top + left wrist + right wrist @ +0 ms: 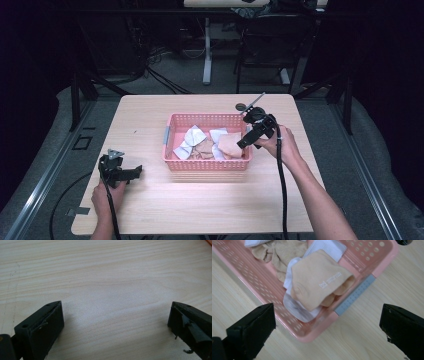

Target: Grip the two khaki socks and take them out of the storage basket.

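Your left gripper [134,171] rests low on the bare table [200,200] at your near left, jaws wide apart and holding nothing; the left gripper view shows bare wood grain between them. Keep it parked there, well clear of the basket, unless you need it to steady the rim.

Your right gripper [243,143] hangs over the right end of the pink basket [205,165], jaws spread wide and holding nothing. In the right gripper view the folded peach sock [317,285] lies just ahead of and between the jaws, on top of the pile against the basket's end wall, partly covering a white sock [294,307]. This appears to be the piece you are reaching for.

To do the step well, in my judgement: come down with the jaws either side of the peach bundle, centred on its thick folded middle, not its loose edge. Keep the outer jaw inside the rim, or it may catch the perforated wall or the grey label strip [354,298]. Close only on the peach fabric, so the white one stays behind.

Farther along, the basket holds more white socks [194,136] and a crumpled tan piece [204,148], loosely heaped.
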A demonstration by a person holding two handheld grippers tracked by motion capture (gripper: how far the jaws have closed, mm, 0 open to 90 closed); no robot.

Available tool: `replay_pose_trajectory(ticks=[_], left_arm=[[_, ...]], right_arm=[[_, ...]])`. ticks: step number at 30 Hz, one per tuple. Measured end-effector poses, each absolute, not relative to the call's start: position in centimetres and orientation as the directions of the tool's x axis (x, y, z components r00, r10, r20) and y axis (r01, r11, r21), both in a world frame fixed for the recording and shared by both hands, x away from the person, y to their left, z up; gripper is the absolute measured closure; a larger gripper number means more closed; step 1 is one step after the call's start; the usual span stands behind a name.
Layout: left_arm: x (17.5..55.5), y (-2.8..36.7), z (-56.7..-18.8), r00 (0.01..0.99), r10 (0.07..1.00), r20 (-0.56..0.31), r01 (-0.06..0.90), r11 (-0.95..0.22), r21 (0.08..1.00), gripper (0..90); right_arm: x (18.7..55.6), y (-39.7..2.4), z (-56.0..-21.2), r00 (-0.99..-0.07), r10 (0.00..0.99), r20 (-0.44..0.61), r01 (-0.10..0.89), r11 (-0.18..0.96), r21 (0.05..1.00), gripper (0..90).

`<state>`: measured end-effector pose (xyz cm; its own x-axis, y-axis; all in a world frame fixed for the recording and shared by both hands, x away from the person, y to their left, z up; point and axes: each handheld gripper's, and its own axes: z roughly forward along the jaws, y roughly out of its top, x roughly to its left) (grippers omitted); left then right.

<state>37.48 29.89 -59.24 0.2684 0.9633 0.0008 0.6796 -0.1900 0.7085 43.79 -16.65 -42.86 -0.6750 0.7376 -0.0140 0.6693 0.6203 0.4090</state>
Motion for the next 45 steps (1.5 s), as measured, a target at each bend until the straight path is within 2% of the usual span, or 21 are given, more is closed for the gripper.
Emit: replay_pose_trajectory(ticks=[9,17,23,27,28,31,35,42,43,44,45], left_arm=[[37.5,29.9,-59.2,0.269,0.963,0.001,0.680,-0.190,0.709,0.3],[37.5,29.9,-59.2,0.271,0.963,0.002,0.678,-0.192,0.709,0.3],[37.5,29.9,-59.2,0.272,0.962,0.003,0.679,-0.194,0.708,0.3],[37.5,29.9,-59.2,0.271,0.963,0.002,0.678,-0.192,0.709,0.3],[37.5,29.9,-59.2,0.272,0.962,0.002,0.678,-0.194,0.709,0.2],[37.5,29.9,-59.2,0.272,0.962,0.003,0.678,-0.194,0.709,0.3],[37.5,29.9,-59.2,0.272,0.962,0.003,0.678,-0.194,0.709,0.3],[37.5,29.9,-59.2,0.271,0.962,0.002,0.678,-0.193,0.709,0.3],[37.5,29.9,-59.2,0.272,0.962,0.003,0.678,-0.194,0.709,0.3],[37.5,29.9,-59.2,0.272,0.962,0.003,0.678,-0.194,0.709,0.3],[37.5,29.9,-59.2,0.272,0.962,0.003,0.678,-0.194,0.709,0.2]], right_arm=[[45.1,-13.1,-44.6,-0.699,0.715,0.004,0.667,0.650,0.366,0.1],[45.8,-11.6,-46.1,-0.700,0.714,-0.013,0.672,0.664,0.329,1.8],[46.5,-10.8,-48.1,-0.701,0.713,-0.013,0.684,0.677,0.272,13.5],[46.4,-10.4,-48.8,-0.709,0.705,-0.021,0.675,0.687,0.267,15.5],[46.3,-10.1,-49.0,-0.716,0.696,-0.050,0.665,0.702,0.256,18.7],[46.1,-9.9,-49.5,-0.718,0.690,-0.095,0.657,0.716,0.235,20.8],[46.1,-9.7,-50.1,-0.708,0.695,-0.124,0.662,0.715,0.224,28.6],[46.4,-10.2,-50.0,-0.692,0.712,-0.119,0.683,0.699,0.211,55.4],[46.4,-10.2,-50.0,-0.692,0.712,-0.119,0.683,0.699,0.211,55.4],[46.5,-10.5,-49.9,-0.674,0.735,-0.073,0.703,0.670,0.239,64.8],[46.6,-10.7,-49.8,-0.674,0.736,-0.063,0.706,0.667,0.238,67.6]])
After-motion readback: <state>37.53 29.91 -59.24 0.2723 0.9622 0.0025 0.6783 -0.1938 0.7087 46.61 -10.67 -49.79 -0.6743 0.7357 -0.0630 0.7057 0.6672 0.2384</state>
